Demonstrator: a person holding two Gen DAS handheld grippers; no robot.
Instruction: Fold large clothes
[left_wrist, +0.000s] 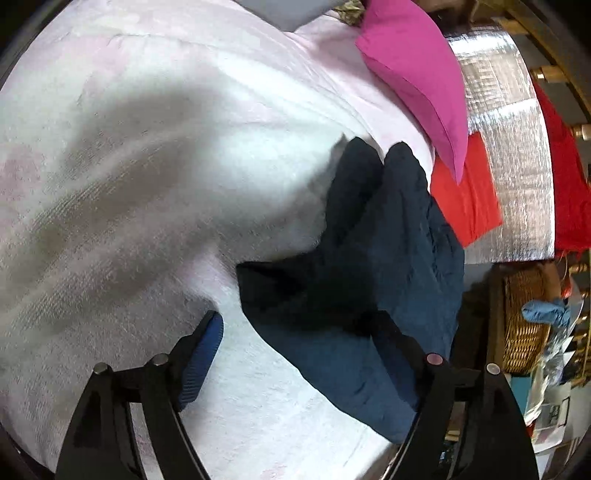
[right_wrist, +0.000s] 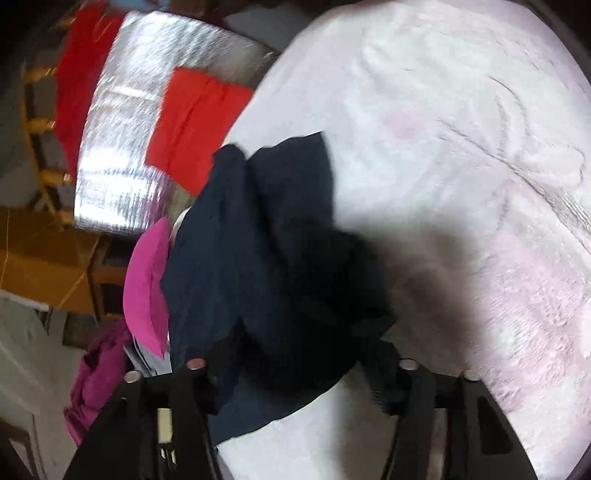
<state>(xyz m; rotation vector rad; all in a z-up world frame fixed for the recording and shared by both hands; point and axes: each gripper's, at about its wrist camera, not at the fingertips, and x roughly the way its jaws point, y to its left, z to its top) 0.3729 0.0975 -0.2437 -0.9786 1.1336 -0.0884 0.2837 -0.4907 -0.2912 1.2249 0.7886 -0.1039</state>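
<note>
now: navy garment bunched on the pale blanket

we see our crumpled dark navy cloth garment (left_wrist: 369, 266) lying on the fluffy pale pink blanket (left_wrist: 147, 147), beside a folded red cloth (left_wrist: 465, 195) and magenta cushion (left_wrist: 417, 81). our left gripper (left_wrist: 306, 350) stands wide, gripping nothing. our right gripper (right_wrist: 291, 354) has navy fabric between its fingers; we cannot tell if it grips.

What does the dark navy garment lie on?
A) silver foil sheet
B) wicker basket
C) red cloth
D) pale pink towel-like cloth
D: in both wrist views the dark navy garment rests crumpled on the pale pink towel-like cloth; the red cloth and silver foil sheet lie beyond it.
</note>
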